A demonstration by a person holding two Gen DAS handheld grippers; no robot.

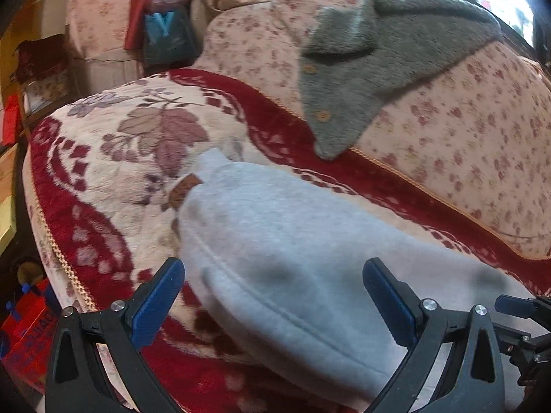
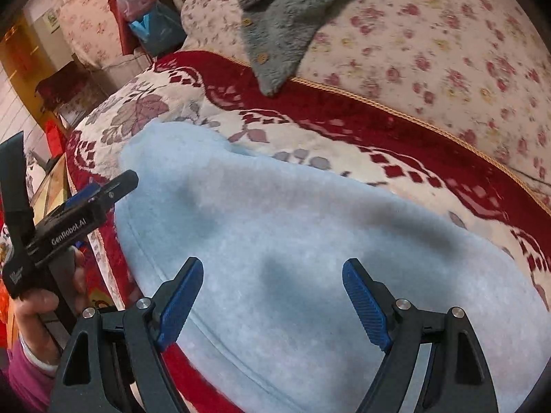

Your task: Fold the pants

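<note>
Light grey pants (image 1: 275, 241) lie on a red and cream floral sofa cover (image 1: 113, 158), with a brown label (image 1: 182, 192) at the far end. My left gripper (image 1: 273, 296) is open and empty, just above the near part of the pants. In the right wrist view the pants (image 2: 292, 241) fill the middle. My right gripper (image 2: 273, 296) is open and empty above them. The left gripper (image 2: 86, 206) shows at the left of that view, held in a hand. The tip of the right gripper (image 1: 520, 306) shows at the right edge of the left wrist view.
A fuzzy grey cardigan (image 1: 378, 55) with buttons hangs over the pink floral sofa back (image 1: 465, 137); it also shows in the right wrist view (image 2: 286, 17). Bags (image 1: 165, 27) stand at the far end of the sofa. Red boxes (image 1: 24, 327) sit on the floor at the left.
</note>
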